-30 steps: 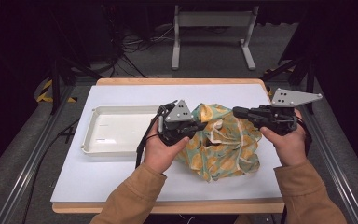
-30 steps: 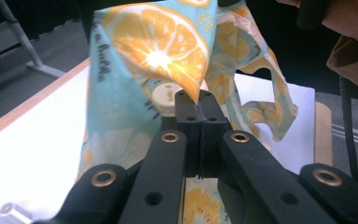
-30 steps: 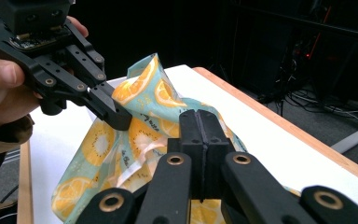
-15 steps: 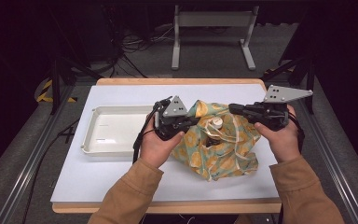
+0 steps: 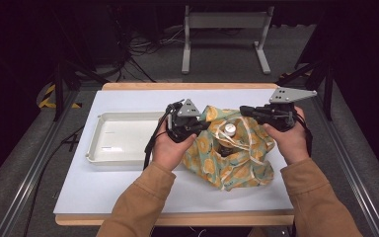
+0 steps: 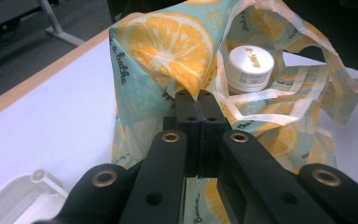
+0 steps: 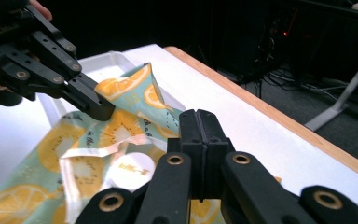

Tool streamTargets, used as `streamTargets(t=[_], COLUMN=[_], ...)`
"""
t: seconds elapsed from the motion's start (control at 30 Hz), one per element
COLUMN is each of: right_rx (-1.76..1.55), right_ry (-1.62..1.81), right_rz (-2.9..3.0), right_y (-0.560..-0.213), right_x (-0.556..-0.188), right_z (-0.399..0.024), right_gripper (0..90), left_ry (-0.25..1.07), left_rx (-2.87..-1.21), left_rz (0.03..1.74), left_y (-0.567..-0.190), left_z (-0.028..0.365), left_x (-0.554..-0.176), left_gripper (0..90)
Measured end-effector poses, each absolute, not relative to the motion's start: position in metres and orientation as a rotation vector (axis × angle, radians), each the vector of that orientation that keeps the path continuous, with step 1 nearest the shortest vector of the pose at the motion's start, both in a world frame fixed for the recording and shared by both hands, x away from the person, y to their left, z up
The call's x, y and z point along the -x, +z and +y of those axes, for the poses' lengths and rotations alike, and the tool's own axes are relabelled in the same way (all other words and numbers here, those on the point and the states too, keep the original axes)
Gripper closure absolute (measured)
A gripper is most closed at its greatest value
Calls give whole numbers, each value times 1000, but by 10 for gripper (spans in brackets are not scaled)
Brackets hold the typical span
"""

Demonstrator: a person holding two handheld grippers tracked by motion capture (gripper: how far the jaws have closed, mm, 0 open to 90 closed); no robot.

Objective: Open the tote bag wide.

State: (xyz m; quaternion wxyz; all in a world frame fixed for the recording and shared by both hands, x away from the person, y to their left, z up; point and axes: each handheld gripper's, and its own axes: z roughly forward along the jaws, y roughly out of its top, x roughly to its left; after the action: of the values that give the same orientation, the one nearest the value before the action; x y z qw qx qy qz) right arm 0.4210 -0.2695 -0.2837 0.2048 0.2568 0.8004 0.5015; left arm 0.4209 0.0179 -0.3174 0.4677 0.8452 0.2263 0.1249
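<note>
Two grippers work at the mouth of a cloth bag (image 5: 229, 158) printed with orange slices, which lies on the white table (image 5: 128, 190) just right of an empty white tray (image 5: 121, 140). We see the left gripper (image 6: 199, 95) with its jaws pressed together, pinching the bag's rim and holding that corner up. The right gripper (image 7: 199, 116) is closed too, its tips at the opposite rim; whether cloth sits between them we cannot tell. Inside the bag stands a bottle with a white cap (image 6: 250, 65).
</note>
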Motion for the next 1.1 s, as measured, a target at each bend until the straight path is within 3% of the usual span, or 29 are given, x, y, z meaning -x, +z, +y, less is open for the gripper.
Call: streamTargets(t=[1.03, 1.1], right_rx=[-794, -793], right_ry=[1310, 1330], right_rz=[2272, 2263], right_y=[-322, -319], right_x=[-434, -431], right_z=[-267, -269], right_gripper=[900, 850], left_ry=[233, 239], left_rx=[-2121, -2126], left_rz=[615, 620], left_y=[-351, -352], left_z=[9, 9], left_x=[-438, -438], left_gripper=[899, 899])
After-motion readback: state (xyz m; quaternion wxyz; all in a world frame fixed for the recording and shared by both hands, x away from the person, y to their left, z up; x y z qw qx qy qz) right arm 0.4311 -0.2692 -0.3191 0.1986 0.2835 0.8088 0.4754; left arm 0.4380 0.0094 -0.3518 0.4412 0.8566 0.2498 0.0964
